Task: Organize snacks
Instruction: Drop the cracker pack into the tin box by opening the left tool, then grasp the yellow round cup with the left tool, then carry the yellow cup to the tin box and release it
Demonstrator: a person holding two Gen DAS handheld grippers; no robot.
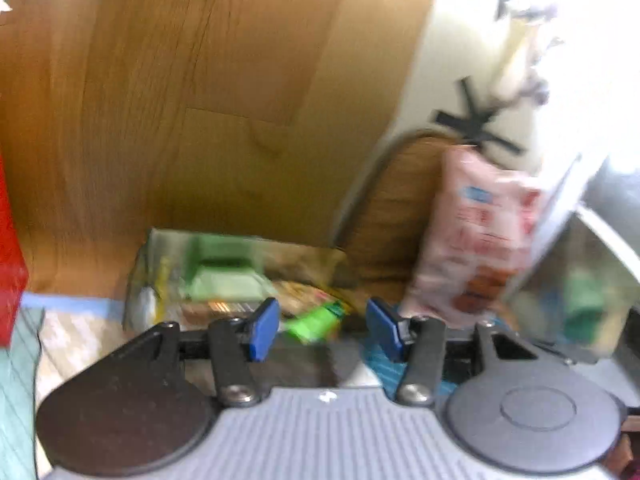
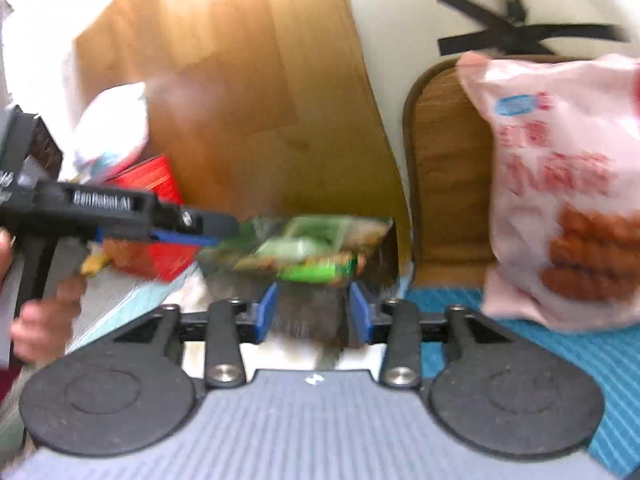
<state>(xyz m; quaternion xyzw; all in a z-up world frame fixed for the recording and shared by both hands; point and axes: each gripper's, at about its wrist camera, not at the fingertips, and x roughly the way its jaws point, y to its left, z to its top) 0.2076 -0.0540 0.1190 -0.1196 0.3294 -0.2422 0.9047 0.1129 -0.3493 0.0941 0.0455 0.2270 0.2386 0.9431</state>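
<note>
A shiny green snack packet (image 1: 236,276) lies by the wooden wall; in the right wrist view the green packet (image 2: 304,252) sits just ahead of my right gripper (image 2: 314,310), whose blue pads are apart. My left gripper (image 1: 322,326) is open, its pads short of the packet; it also shows from the side in the right wrist view (image 2: 188,232), reaching the packet's left edge. A pink snack bag (image 2: 560,192) stands upright to the right against a brown mat (image 2: 444,184); the left wrist view shows the pink bag (image 1: 476,236) too. Both views are blurred.
A red box (image 2: 154,220) and a white bag (image 2: 112,128) sit at the left. A blue mat (image 2: 560,364) covers the surface on the right. A wooden panel (image 1: 200,100) and a white wall with black tape (image 2: 504,24) close the back.
</note>
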